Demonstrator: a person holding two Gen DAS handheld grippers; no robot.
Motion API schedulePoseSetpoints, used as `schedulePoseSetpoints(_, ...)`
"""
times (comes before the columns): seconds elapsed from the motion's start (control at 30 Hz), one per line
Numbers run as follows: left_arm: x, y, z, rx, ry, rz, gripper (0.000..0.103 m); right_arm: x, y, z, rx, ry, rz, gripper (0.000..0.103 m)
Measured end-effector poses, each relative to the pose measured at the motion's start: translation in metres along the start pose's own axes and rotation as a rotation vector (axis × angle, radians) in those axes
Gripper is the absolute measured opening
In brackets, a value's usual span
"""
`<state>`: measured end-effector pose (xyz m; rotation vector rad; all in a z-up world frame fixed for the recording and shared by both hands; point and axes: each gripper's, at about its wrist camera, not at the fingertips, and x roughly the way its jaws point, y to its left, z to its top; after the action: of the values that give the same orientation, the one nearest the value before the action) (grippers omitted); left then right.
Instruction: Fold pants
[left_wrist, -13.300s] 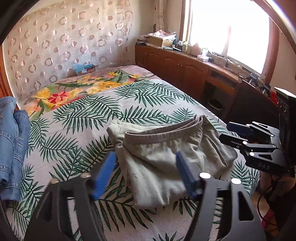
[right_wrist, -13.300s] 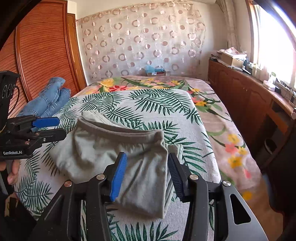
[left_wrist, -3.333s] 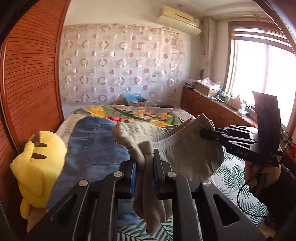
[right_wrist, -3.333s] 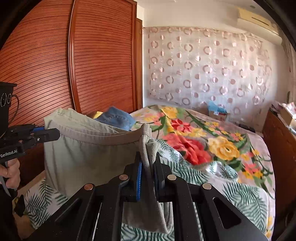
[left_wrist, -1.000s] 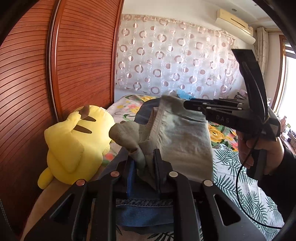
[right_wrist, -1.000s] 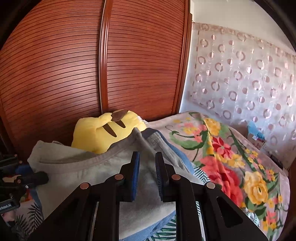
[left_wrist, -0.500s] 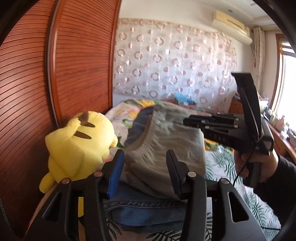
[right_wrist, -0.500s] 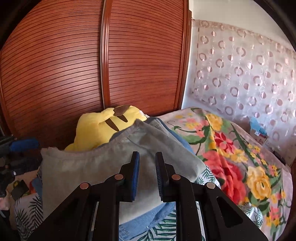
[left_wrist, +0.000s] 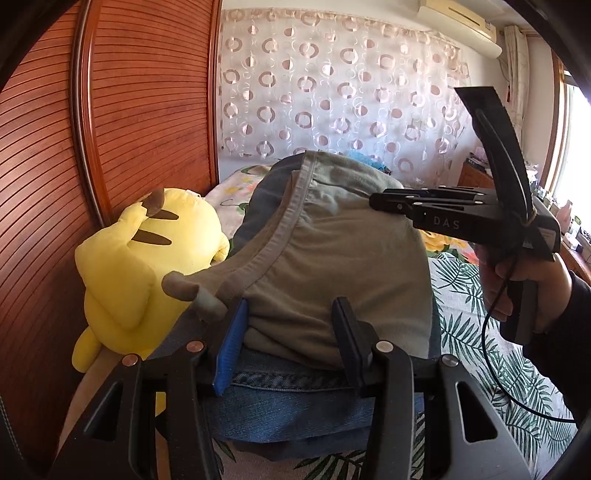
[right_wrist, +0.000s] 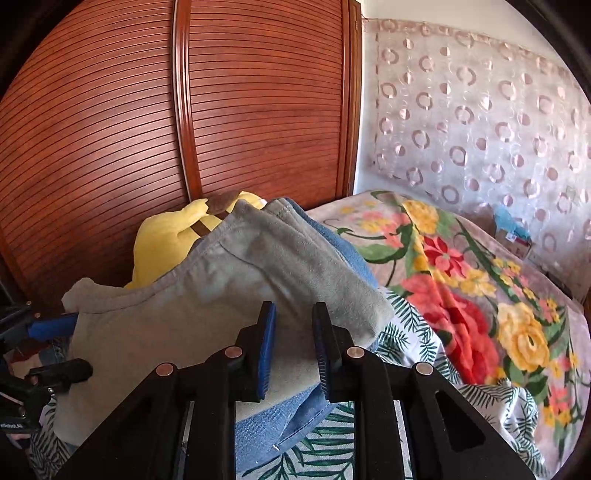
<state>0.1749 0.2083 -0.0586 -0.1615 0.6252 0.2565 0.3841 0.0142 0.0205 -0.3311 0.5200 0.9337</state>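
The folded grey-green pants (left_wrist: 332, 258) lie on top of a folded pair of blue jeans (left_wrist: 288, 406) at the bed's corner. My left gripper (left_wrist: 290, 306) is open. Its fingers stand on either side of the pants' near edge, and the pads do not press on it. A loose corner of cloth sticks out to the left of the blue pad. In the right wrist view the pants (right_wrist: 221, 314) show beyond my right gripper (right_wrist: 294, 306). Its jaws are a narrow gap apart and opening, with nothing pinched. The right gripper (left_wrist: 373, 201) hovers over the pants' far side.
A yellow plush toy (left_wrist: 147, 258) leans against the slatted wooden wardrobe door (right_wrist: 221, 110), just left of the stack. The bed (right_wrist: 461, 295) with its flower and palm-leaf cover stretches to the right. A person's hand (left_wrist: 524, 280) holds the right gripper's handle, with a cable hanging below.
My left gripper's jaws opened and let go of the pants' corner. The pants settled onto the jeans. Both grippers sank a little, and the right gripper's gap widened slightly.
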Motion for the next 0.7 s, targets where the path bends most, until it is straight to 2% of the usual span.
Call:
schedulePoseSetpoints(0.33,-0.015,-0.002,0.006,0.023,0.0,0.027,0.049,-0.038,0.008,-0.019,0.04,-0.039,0.009,0.028)
schedulePoseSetpoints(0.7,-0.041,-0.008,0.012,0.047,-0.03,0.033,0.05,-0.096,0.024,-0.042,0.076,-0.073,-0.008,0.029)
